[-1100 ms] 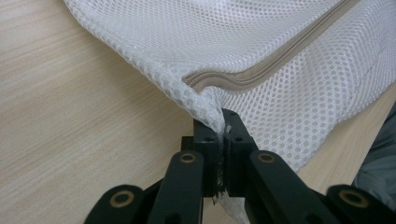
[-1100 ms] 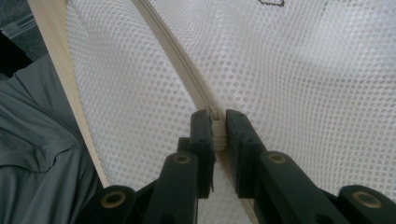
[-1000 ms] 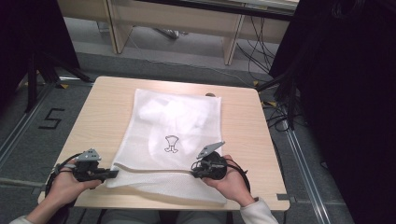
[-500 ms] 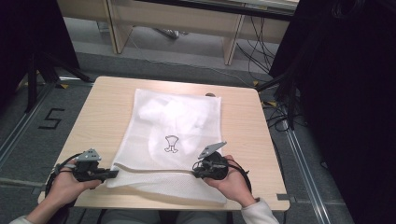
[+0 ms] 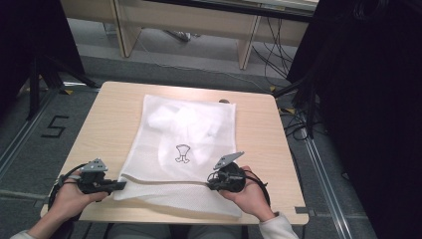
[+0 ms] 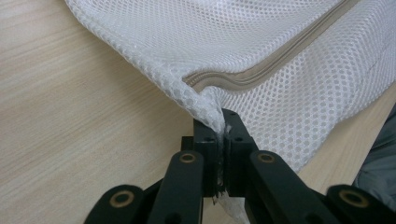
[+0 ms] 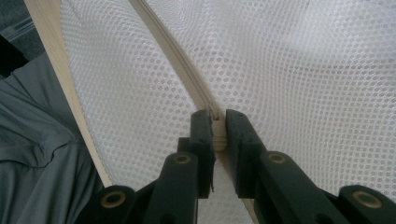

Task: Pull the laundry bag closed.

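A white mesh laundry bag (image 5: 184,144) lies flat on the wooden table (image 5: 109,114), with white cloth inside and a small black emblem (image 5: 182,153) on its front. A beige zipper (image 6: 275,58) runs along its near edge. My left gripper (image 5: 121,185) is shut on the bag's near left corner (image 6: 208,109), pinching the mesh. My right gripper (image 5: 211,181) is shut on the zipper (image 7: 187,70), its jaws closed on the zipper pull (image 7: 217,128) toward the right end of the near edge.
The near edge of the table (image 7: 60,70) lies close beside the bag, with grey clothing (image 7: 42,154) below it. Cables (image 5: 278,55) and wooden desk legs (image 5: 246,47) stand on the floor beyond the far edge. Dark curtains (image 5: 368,99) hang at right.
The right gripper has shifted slightly to the right along the near edge of the bag. The left gripper holds its place.
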A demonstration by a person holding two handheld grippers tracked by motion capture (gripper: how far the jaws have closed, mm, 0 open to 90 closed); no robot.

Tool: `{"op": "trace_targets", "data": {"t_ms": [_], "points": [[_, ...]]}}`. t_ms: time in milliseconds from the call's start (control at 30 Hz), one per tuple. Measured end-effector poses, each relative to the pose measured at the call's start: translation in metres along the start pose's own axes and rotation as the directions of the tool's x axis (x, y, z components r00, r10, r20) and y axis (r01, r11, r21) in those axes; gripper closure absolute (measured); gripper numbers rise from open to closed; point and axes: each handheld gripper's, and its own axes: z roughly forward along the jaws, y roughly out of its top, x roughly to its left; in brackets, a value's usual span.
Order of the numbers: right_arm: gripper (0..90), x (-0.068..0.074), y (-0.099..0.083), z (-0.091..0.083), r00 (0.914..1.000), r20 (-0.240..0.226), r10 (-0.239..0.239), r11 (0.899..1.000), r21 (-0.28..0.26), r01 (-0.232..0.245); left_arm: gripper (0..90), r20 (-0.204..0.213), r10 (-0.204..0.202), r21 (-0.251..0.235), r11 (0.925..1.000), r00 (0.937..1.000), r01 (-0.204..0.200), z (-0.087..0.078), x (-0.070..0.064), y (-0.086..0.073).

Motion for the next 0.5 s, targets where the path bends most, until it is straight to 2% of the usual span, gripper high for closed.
{"op": "trace_targets", "data": {"t_ms": [133, 167, 233, 267, 333, 400, 467, 500], "points": [[82.1, -0.0003, -0.0014, -0.0016, 0.9999, 0.009, 0.012, 1.0, 0.0, -0.012, 85.7, 0.0, -0.001, -0.001, 1.0, 1.0, 0.001, 0.0, -0.0002, 0.0], [82.1, -0.0008, -0.0017, -0.0013, 1.0, -0.003, 0.002, 1.0, -0.007, -0.002, 85.7, -0.004, 0.004, 0.003, 1.0, 1.0, -0.004, -0.0004, 0.0001, 0.0001], [82.1, -0.0005, -0.0018, -0.0011, 1.0, 0.001, 0.001, 1.0, -0.009, 0.0, 85.7, -0.004, 0.001, 0.001, 1.0, 1.0, -0.001, -0.0002, -0.0001, 0.0001], [82.1, 0.0009, -0.002, -0.0019, 0.9997, 0.003, 0.024, 1.0, -0.001, -0.024, 85.7, -0.001, -0.001, 0.0, 1.0, 1.0, 0.001, 0.0, -0.0001, 0.0], [82.1, -0.0006, -0.0022, -0.0025, 0.9999, 0.003, 0.013, 1.0, -0.002, -0.013, 85.7, 0.0, -0.002, -0.004, 1.0, 1.0, 0.002, 0.0, -0.0001, 0.0], [82.1, -0.0004, -0.0028, -0.0031, 0.9996, 0.014, 0.022, 1.0, -0.002, -0.022, 85.7, 0.0, -0.002, -0.002, 1.0, 1.0, 0.002, 0.0, -0.0002, 0.0], [82.1, -0.0011, -0.0032, -0.0035, 0.9999, 0.005, 0.012, 1.0, -0.004, -0.012, 85.7, -0.003, -0.002, -0.002, 1.0, 1.0, 0.002, -0.0001, -0.0001, 0.0], [82.1, 0.0003, -0.0039, -0.0041, 0.9994, 0.004, 0.033, 0.999, 0.003, -0.033, 85.7, -0.003, -0.002, -0.002, 1.0, 1.0, 0.002, -0.0001, -0.0001, -0.0001]]}}
